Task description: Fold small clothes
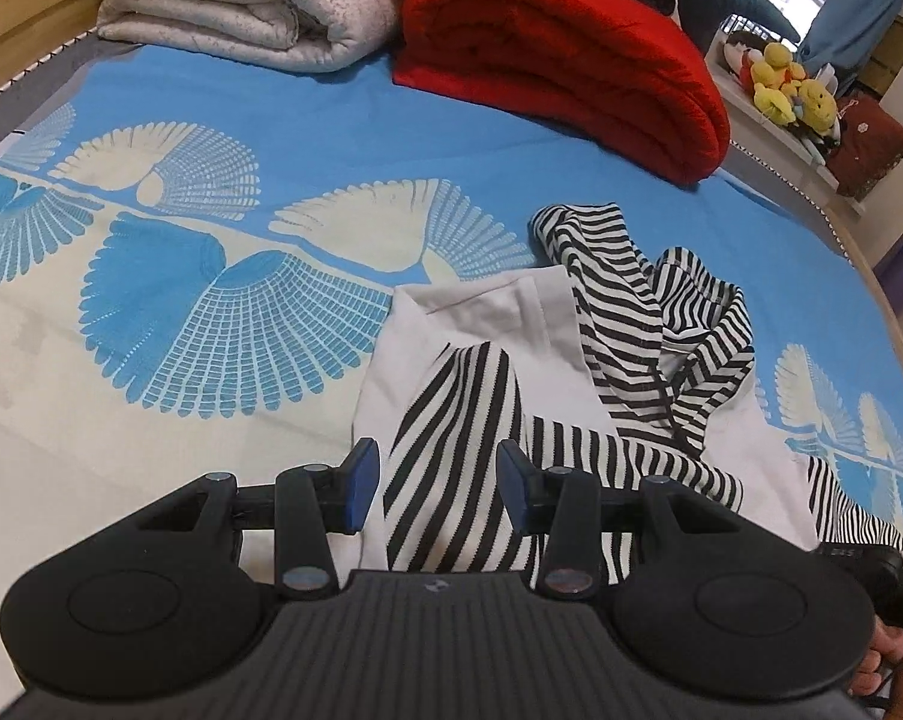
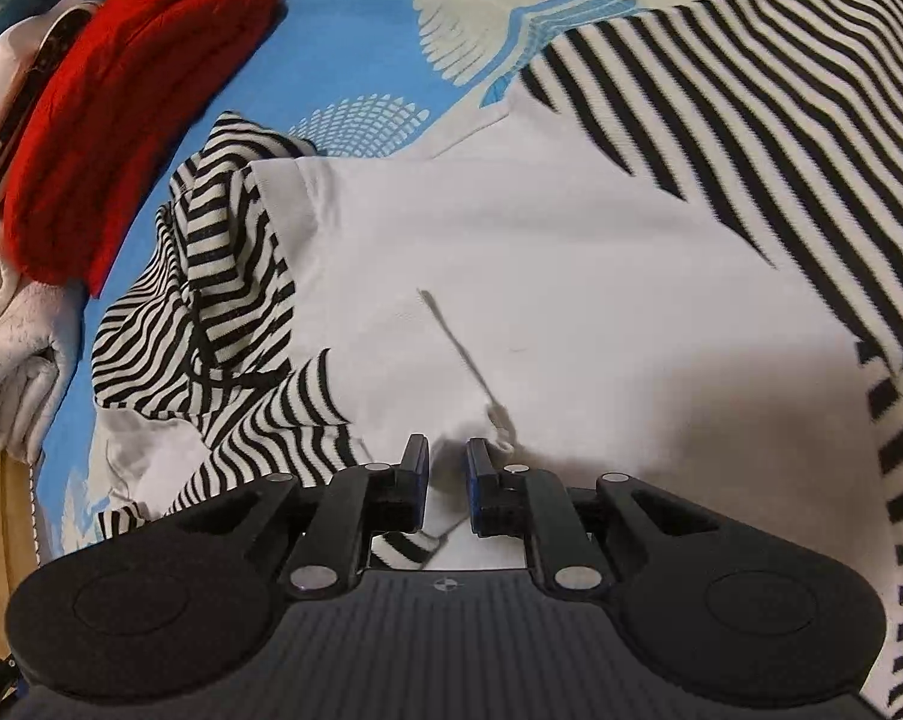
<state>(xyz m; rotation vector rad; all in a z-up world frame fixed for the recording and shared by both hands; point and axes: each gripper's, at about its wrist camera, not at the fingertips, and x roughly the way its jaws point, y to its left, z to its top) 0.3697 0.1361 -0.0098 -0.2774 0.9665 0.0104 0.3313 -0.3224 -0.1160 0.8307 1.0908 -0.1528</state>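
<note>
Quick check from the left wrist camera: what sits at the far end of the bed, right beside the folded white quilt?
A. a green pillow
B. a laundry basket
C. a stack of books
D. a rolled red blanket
D: a rolled red blanket lies next to the folded white quilt at the far end of the blue patterned bedsheet, beyond the striped black-and-white garment.

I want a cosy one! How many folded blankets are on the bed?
2. A red blanket lies at the far end of the bed, and a white blanket sits just left of it. More may be hidden out of view.
</note>
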